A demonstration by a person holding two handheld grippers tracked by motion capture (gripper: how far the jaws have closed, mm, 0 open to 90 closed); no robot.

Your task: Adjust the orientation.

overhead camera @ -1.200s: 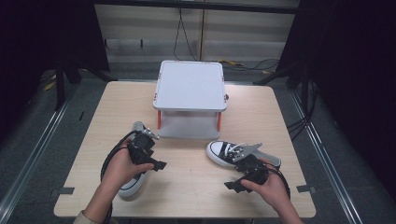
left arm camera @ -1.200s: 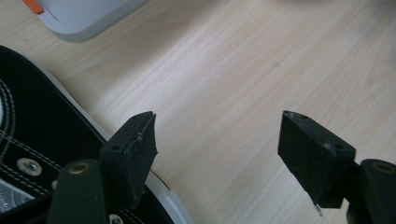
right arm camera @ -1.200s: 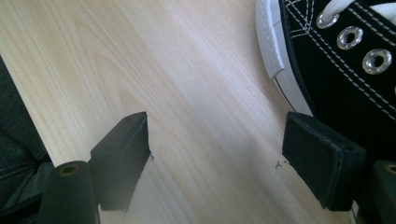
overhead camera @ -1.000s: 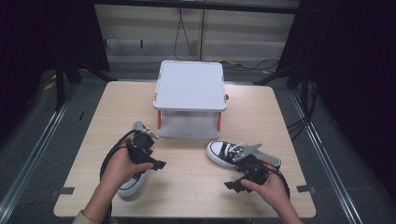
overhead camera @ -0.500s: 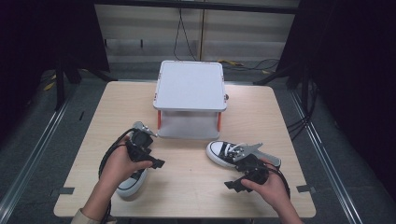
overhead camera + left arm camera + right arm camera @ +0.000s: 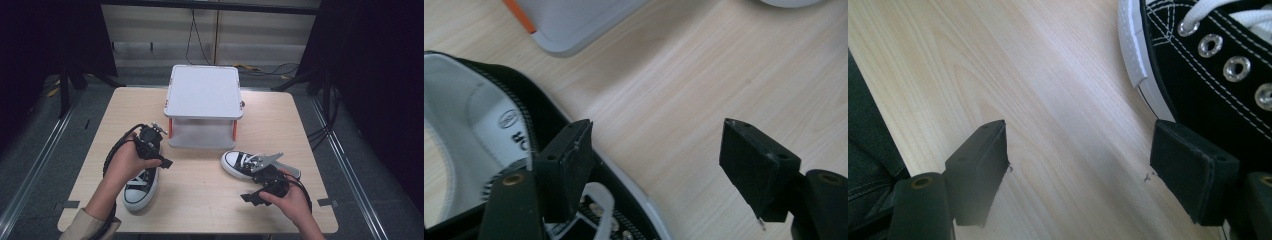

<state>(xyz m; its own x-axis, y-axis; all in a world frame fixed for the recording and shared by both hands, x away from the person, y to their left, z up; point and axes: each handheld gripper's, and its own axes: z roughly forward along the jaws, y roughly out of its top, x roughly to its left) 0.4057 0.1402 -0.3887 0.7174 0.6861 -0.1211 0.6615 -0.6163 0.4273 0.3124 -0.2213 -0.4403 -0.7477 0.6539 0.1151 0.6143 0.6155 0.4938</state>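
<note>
Two black-and-white canvas sneakers lie on the wooden table (image 6: 200, 200). The left sneaker (image 6: 137, 189) points toward the near edge, and my left gripper (image 6: 159, 156) hovers over its heel end. In the left gripper view this gripper (image 6: 659, 150) is open, one jaw above the sneaker's opening (image 6: 484, 125) and the other above bare wood. The right sneaker (image 6: 239, 162) lies sideways, toe to the left. My right gripper (image 6: 254, 196) is just in front of it. It is open (image 6: 1078, 145) over bare wood, with the laced side of that sneaker (image 6: 1218, 75) by its right jaw.
A white two-level stand (image 6: 204, 92) with orange posts sits at the table's far middle; its lower shelf corner (image 6: 569, 25) is close to the left sneaker. Bare wood lies between the two sneakers. Dark trousers (image 6: 863, 150) show past the near table edge.
My left gripper has shifted slightly over its sneaker. The right gripper and both sneakers have stayed where they were.
</note>
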